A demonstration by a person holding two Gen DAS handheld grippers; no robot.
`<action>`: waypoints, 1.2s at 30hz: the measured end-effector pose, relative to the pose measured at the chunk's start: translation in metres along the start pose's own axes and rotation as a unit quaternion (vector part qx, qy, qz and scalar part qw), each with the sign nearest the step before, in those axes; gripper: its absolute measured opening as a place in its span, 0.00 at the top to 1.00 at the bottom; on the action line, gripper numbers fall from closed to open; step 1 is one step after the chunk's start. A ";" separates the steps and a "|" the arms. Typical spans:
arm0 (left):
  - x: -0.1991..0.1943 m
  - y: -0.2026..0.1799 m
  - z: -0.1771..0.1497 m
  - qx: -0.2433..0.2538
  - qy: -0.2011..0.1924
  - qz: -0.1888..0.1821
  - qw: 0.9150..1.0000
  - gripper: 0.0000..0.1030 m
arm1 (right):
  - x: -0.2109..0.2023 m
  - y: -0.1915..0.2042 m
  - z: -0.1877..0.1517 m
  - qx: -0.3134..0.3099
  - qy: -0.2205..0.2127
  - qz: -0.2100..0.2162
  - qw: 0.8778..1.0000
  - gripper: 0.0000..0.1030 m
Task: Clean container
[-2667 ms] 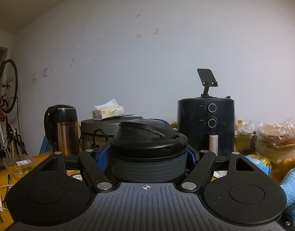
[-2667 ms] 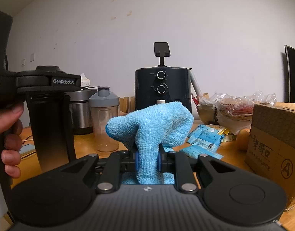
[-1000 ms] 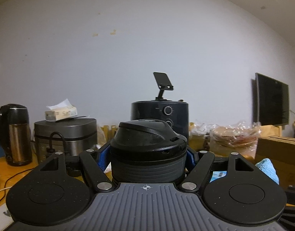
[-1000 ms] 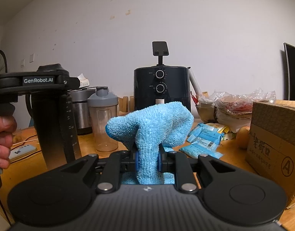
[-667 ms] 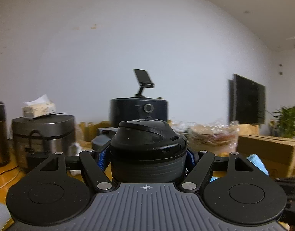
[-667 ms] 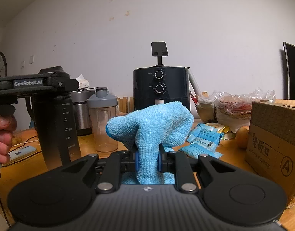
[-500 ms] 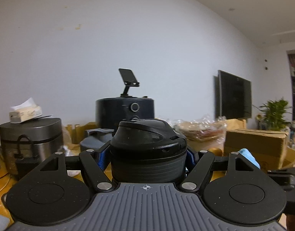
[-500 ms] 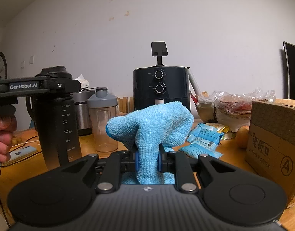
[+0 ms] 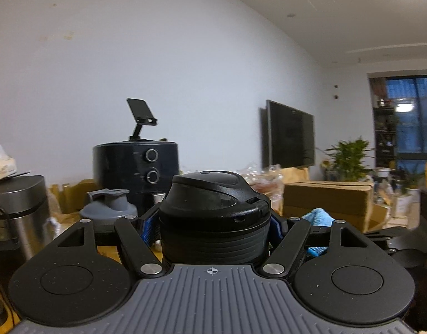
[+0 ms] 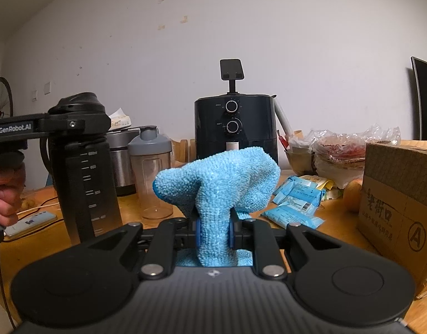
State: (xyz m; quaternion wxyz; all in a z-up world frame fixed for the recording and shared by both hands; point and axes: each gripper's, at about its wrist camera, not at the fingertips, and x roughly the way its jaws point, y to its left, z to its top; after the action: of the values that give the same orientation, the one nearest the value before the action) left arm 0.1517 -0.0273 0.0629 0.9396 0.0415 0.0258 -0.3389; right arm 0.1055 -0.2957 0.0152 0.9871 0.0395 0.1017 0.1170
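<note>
Left wrist view: the left tongs point(image 9: 214, 222) were clenched around the dark bottle point(image 9: 214, 217), gripping it just below its black flip lid, with one blue-padded finger pressed on each side. The bottle filled the gap between the fingers and stood upright. Beyond the left-hand finger stood a clear shaker cup point(image 9: 109, 211) with a grey lid, and farther back an air fryer point(image 9: 135, 167) carrying a phone stand point(image 9: 141, 114). Past the right-hand finger a corner of the blue cloth point(image 9: 317, 217) showed, with a cardboard box point(image 9: 327, 200) behind it.

Right wrist view: the right tongs point(image 10: 214, 229) were clenched on the blue cloth point(image 10: 217, 186), the cloth pinched narrow between the two pads and spreading into a broad fold above them. The dark bottle point(image 10: 85, 183), with graduation marks down its side, was well off to the left of these tongs, held upright by the left tongs point(image 10: 74, 123), whose handle a hand point(image 10: 6, 192) grasped at the frame edge. Whether the bottle's base met the wooden counter point(image 10: 335, 228) could not be told. The shaker cup point(image 10: 152, 172) stood on the counter between the bottle and the cloth, farther back. Blue packets point(image 10: 294, 203) lay to the right of the tongs, with the cardboard box point(image 10: 399, 203) at the far right.
</note>
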 end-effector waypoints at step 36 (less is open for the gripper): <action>0.018 0.034 -0.005 -0.024 0.012 -0.115 0.993 0.32 | -0.001 -0.004 -0.001 -0.008 -0.006 0.085 0.996 0.87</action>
State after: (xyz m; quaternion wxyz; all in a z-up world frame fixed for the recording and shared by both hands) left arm 0.1873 -0.0123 0.0590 0.8948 0.0199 0.0499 -0.4433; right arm 0.1048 -0.2998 0.0144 0.9745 0.0409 0.0910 0.2008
